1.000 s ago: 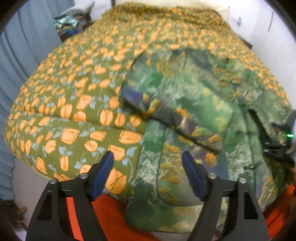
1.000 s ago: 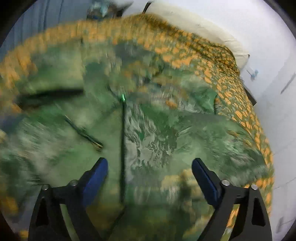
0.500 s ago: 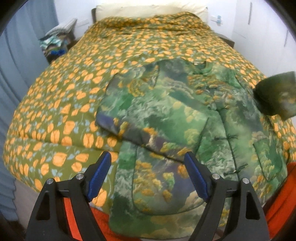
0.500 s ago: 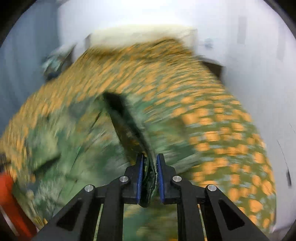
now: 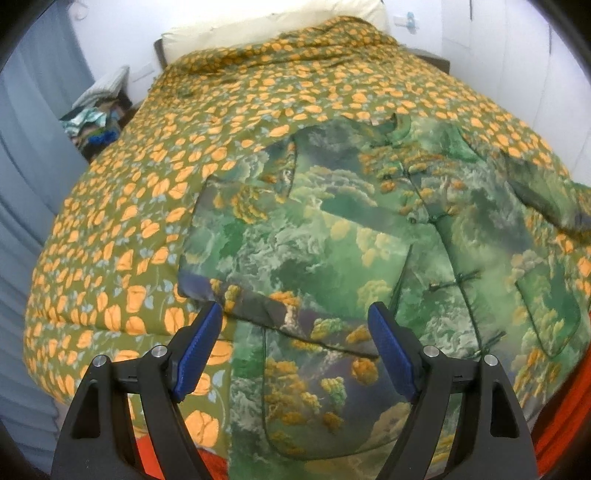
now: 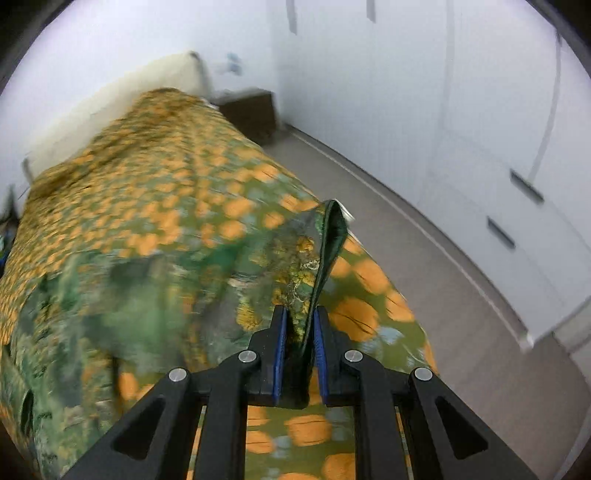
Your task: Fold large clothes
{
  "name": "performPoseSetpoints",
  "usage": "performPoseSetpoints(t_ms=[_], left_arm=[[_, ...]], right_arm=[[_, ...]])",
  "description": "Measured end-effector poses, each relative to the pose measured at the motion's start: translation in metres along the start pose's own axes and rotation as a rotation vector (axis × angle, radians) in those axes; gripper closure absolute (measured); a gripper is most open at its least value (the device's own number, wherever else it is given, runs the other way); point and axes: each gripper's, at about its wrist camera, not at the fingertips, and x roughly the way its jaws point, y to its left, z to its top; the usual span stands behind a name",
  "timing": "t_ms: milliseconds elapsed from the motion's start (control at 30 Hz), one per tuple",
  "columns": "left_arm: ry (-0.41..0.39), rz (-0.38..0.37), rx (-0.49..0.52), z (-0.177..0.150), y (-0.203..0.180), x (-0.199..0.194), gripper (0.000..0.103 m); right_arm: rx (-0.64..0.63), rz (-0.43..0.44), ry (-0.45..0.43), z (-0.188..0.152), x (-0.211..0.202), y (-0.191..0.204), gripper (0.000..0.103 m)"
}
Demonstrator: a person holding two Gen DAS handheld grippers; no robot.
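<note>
A green landscape-print jacket (image 5: 369, 240) lies face up on a bed with an orange-flowered quilt (image 5: 147, 184). Its left sleeve is folded across the chest. My left gripper (image 5: 295, 332) is open and empty, hovering above the jacket's lower left hem. My right gripper (image 6: 299, 332) is shut on the cuff of the jacket's right sleeve (image 6: 325, 251), holding it up off the quilt (image 6: 184, 184) near the bed's right edge. The rest of the jacket (image 6: 92, 314) lies blurred at the left of the right wrist view.
A cream headboard (image 5: 273, 29) stands at the far end. A bedside stand with clutter (image 5: 96, 125) is at the left, a dark nightstand (image 6: 251, 110) at the right. White cabinets (image 6: 480, 147) and grey floor (image 6: 461, 295) lie right of the bed. Red fabric (image 5: 561, 424) lies near the front edge.
My right gripper closed on the right sleeve cuff and swung it out toward the bed's right side. My left gripper pulled back and rose a little, staying open.
</note>
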Motion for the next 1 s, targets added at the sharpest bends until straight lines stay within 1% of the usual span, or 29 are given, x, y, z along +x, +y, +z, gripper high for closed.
performPoseSetpoints(t_ms=[67,200,267,333,367,400,467,500,533,567,633,700,767,833,867,900,933,967,1000], left_arm=[[0.012,0.01,0.031,-0.002,-0.004,0.004,0.019],[0.025,0.03,0.102,-0.005,-0.014,0.014,0.017],[0.035,0.039,0.147,-0.006,-0.021,0.019,0.017],[0.037,0.051,0.192,-0.008,-0.027,0.021,0.017],[0.035,0.053,0.214,-0.009,-0.03,0.022,0.017],[0.03,0.054,0.232,-0.01,-0.033,0.022,0.015],[0.01,0.048,0.275,-0.012,-0.037,0.021,0.01],[-0.003,0.031,0.293,-0.014,-0.039,0.021,0.007],[-0.018,-0.001,0.319,-0.017,-0.04,0.02,0.003],[-0.025,-0.029,0.343,-0.019,-0.042,0.021,0.003],[-0.021,-0.054,0.398,-0.022,-0.048,0.026,0.003],[-0.027,-0.035,0.458,-0.023,-0.059,0.035,0.003],[-0.033,-0.017,0.512,-0.023,-0.07,0.046,0.003],[-0.005,0.012,0.556,-0.02,-0.08,0.068,0.003],[0.017,0.02,0.565,-0.019,-0.082,0.078,0.003],[0.044,0.03,0.578,-0.019,-0.085,0.091,0.003],[0.056,0.039,0.59,-0.02,-0.087,0.099,0.006],[0.059,0.034,0.595,-0.021,-0.087,0.103,0.012],[0.069,0.014,0.586,-0.02,-0.086,0.106,0.036]], right_arm=[[0.042,0.005,0.042,-0.007,0.014,-0.017,0.089],[0.073,0.005,0.107,-0.016,0.037,-0.031,0.088],[0.091,0.008,0.12,-0.022,0.043,-0.037,0.086],[0.108,0.01,0.126,-0.026,0.045,-0.041,0.082],[0.115,0.008,0.125,-0.029,0.042,-0.045,0.075],[0.126,-0.002,0.119,-0.03,0.039,-0.049,0.063],[0.143,-0.026,0.095,-0.033,0.028,-0.052,0.048],[0.147,-0.029,0.077,-0.034,0.019,-0.052,0.047],[0.146,-0.028,0.063,-0.034,0.012,-0.05,0.047],[0.136,-0.022,0.029,-0.037,-0.004,-0.044,0.047],[0.1,-0.004,-0.028,-0.043,-0.029,-0.027,0.043],[0.051,0.021,-0.07,-0.053,-0.05,-0.004,0.035],[-0.005,0.064,-0.09,-0.065,-0.066,0.024,0.035],[-0.062,0.121,-0.095,-0.081,-0.078,0.058,0.035],[-0.098,0.159,-0.096,-0.091,-0.084,0.081,0.035],[-0.122,0.184,-0.096,-0.098,-0.088,0.095,0.035],[-0.155,0.219,-0.096,-0.107,-0.094,0.115,0.035],[-0.183,0.25,-0.097,-0.113,-0.098,0.132,0.035],[-0.206,0.275,-0.097,-0.119,-0.103,0.144,0.035]])
